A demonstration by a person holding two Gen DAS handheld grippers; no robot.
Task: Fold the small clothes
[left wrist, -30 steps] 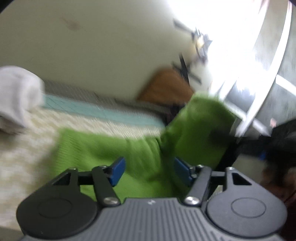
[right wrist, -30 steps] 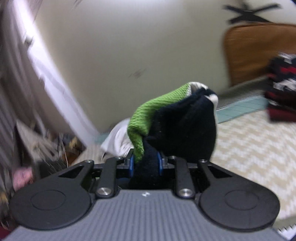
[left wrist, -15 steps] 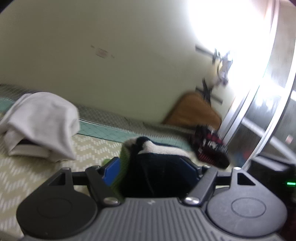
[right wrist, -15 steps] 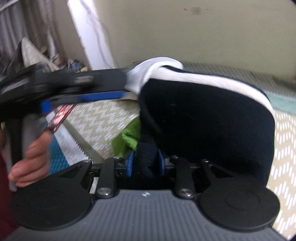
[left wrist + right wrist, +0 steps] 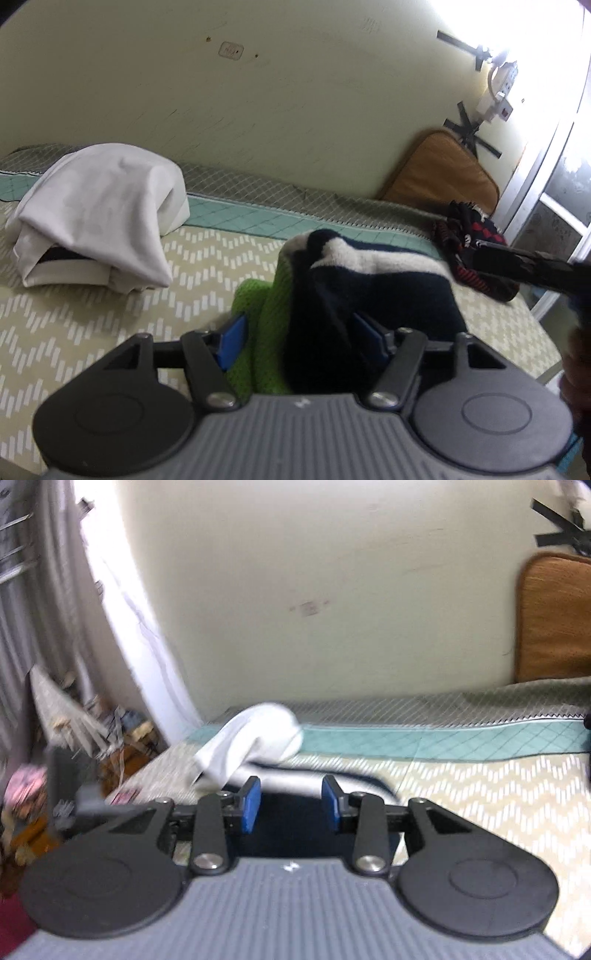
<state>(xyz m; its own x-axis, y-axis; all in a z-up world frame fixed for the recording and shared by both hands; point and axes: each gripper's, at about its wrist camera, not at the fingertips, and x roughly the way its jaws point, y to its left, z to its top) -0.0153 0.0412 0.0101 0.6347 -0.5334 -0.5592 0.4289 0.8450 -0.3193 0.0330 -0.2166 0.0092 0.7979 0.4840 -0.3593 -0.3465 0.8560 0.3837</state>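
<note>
A bundled small garment, green knit (image 5: 266, 306) on one side and navy with a white band (image 5: 369, 288) on the other, stands between the blue pads of my left gripper (image 5: 300, 338). The jaws are closing on it and both pads touch cloth. My right gripper (image 5: 290, 805) is opening; its pads stand apart with nothing pinched, and the navy cloth (image 5: 291, 834) lies just below and beyond them. In the left wrist view, one of the right gripper's black fingers (image 5: 517, 263) reaches in from the right edge.
The bed cover (image 5: 74, 325) has a beige zigzag print and a teal border. A folded white pile (image 5: 96, 218) (image 5: 255, 734) lies far left, a red and black garment (image 5: 476, 258) far right. A brown cushion (image 5: 443, 177) leans on the wall. Clutter (image 5: 74, 738) fills the floor beside the bed.
The right gripper has let go of the navy cloth and pulled back from the bundle. The spread green garment is now gathered into a bundle between the left jaws.
</note>
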